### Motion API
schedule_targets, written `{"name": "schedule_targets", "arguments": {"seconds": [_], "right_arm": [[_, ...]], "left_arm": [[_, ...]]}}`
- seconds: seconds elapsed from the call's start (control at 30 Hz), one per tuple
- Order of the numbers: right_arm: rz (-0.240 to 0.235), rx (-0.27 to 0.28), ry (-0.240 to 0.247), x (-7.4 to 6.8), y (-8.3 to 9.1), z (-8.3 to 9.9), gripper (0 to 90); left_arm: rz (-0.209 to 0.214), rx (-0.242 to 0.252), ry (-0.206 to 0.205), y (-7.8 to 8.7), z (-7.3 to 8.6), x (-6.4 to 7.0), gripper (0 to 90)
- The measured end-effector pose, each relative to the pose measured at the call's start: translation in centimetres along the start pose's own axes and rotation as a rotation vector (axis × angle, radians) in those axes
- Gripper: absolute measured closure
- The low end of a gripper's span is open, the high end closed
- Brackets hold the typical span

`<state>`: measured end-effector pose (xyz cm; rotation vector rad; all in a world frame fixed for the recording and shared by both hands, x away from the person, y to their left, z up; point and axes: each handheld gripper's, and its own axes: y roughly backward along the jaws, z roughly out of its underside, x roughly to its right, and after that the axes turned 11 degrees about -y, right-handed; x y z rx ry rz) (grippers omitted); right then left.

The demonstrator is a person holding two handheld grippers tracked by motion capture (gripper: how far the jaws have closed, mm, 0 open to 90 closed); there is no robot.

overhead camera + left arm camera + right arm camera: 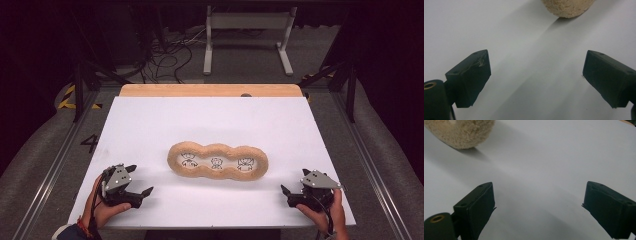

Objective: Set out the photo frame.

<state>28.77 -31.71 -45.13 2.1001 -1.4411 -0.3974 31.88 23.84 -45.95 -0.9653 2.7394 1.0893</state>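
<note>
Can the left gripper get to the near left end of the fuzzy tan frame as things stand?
Probably yes. The left gripper is open and apart from the fuzzy tan frame, with bare white table between them.

A: Item? Form?
B: Tan plush three-hole frame [217,161], fuzzy pile, elongated and lobed like three joined rings. Three openings in a row, each showing a small dark line drawing on white.

A: Pose?
B: Flat on the white table sheet [150,125], long axis running left to right, slightly lower at the right end.

A: Location?
B: Near the sheet's centre, toward the near half. Rounded ends visible at the top of both gripper views [566,8] [461,132], casting shadow.
</note>
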Motion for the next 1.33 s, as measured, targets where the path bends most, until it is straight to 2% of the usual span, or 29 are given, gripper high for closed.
{"name": "schedule_targets", "arguments": {"seconds": [0.23,0.57,0.83,0.93,1.33], "right_arm": [[0.007,0.005,-0.005,0.16,0.03,0.05,10.2],[0.018,0.012,-0.008,0.28,0.01,0.06,10.2],[0.047,0.014,-0.018,0.46,0.16,0.07,10.7],[0.058,0.012,-0.010,0.37,0.18,0.05,10.7],[0.048,0.015,-0.008,0.21,0.28,0.07,11.0]], "left_arm": [[0.005,-0.005,0.004,-0.14,0.02,-0.01,8.1],[0.005,-0.017,-0.018,-0.34,-0.04,-0.02,7.8],[0.005,-0.019,-0.022,-0.47,-0.03,-0.19,7.8],[0.000,-0.030,-0.042,-0.58,-0.11,-0.03,7.8],[-0.014,-0.044,-0.052,-0.60,-0.24,0.16,8.1]]}}
